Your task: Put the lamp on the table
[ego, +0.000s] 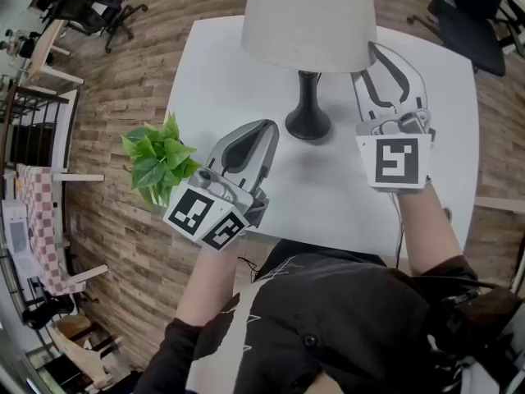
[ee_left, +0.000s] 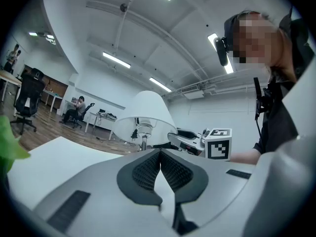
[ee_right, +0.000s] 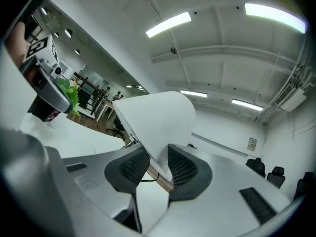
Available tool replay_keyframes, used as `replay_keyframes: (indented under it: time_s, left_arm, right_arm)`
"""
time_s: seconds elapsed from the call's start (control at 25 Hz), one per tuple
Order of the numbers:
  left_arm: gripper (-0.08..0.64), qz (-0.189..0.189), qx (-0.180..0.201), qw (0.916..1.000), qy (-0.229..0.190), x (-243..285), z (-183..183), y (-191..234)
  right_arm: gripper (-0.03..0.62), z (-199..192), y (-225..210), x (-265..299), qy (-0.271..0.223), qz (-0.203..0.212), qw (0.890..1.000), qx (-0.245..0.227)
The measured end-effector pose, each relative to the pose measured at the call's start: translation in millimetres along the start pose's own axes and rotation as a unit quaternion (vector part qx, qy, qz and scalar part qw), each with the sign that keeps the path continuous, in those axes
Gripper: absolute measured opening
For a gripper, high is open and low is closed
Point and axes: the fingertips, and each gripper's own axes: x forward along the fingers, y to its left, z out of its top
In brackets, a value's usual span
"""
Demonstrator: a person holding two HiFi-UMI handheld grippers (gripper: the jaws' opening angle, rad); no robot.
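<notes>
On the white tabletop (ego: 328, 195), the lamp (ego: 309, 15) stands upright on its dark base, near the middle. The right tongs (ego: 390, 62) are spread, level beside the lamp, with the lower rim of the pale shade between their pads. The left tongs (ego: 267, 127) are pressed together on nothing, pointing toward the lamp's base. A green plant (ego: 160, 161) sits just beyond the tabletop's left edge.

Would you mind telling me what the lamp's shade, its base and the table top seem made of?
Lamp shade: likely fabric or paper, matte off-white, no glare. Lamp base: dark with a slight sheen, perhaps metal or ceramic. Table top: probably white laminate, smooth and even.
</notes>
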Motion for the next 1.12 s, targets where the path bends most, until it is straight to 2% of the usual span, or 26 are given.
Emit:
replay_keyframes:
  time_s: [0.24, 0.4, 0.84, 1.12]
  left_arm:
    - [0.014, -0.009, 0.02, 0.9998, -0.001, -22, 2, -7]
    - [0.014, 0.0, 0.01, 0.9999, -0.011, -34, 7, -6]
    - [0.014, 0.01, 0.007, 0.9999, -0.006, -69, 6, -8]
    - [0.014, 0.003, 0.004, 0.9999, -0.016, -78, 17, -13]
  right_arm:
    - [0.118, 3, 7, -7, 0.002, -0.011, 1.0, -0.021]
    - [0.118, 6, 8, -11, -0.004, -0.019, 0.999, -0.033]
    - [0.121, 17, 27, -27, 0.0, -0.029, 0.997, -0.067]
    - [0.124, 20, 34, -35, 0.008, -0.029, 0.996, -0.082]
